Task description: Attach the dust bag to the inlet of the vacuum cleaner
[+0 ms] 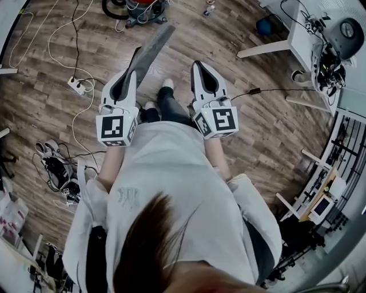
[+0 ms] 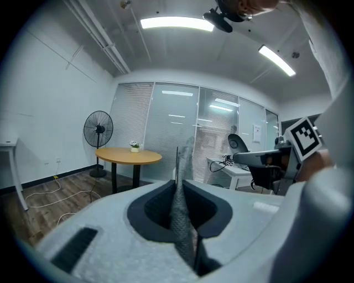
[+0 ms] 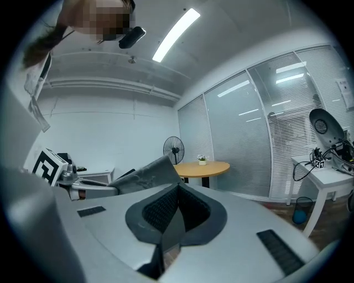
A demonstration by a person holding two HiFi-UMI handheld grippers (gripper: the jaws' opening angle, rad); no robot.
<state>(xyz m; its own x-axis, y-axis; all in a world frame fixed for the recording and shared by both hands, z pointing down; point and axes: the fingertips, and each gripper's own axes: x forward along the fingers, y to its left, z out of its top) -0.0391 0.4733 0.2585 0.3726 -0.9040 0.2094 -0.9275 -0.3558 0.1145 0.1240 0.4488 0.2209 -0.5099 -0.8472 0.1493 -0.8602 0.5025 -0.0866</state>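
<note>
Head view, items by size.

Wooden floor (image 1: 51,86): cables strewn across it.

Vacuum cleaner (image 1: 150,10): apparently the red-and-grey machine with a hose at the far edge, well apart from both grippers.

Dust bag (image 1: 151,48): flat and grey, held out edge-on and pointing toward the machine, probably so it can meet the inlet.

Left gripper (image 1: 136,57): fingers (image 2: 152,213) clenched on the bag's near edge.

Right gripper (image 1: 198,64): fingers pressed together with nothing between them, likely kept free to steady the machine.
</note>
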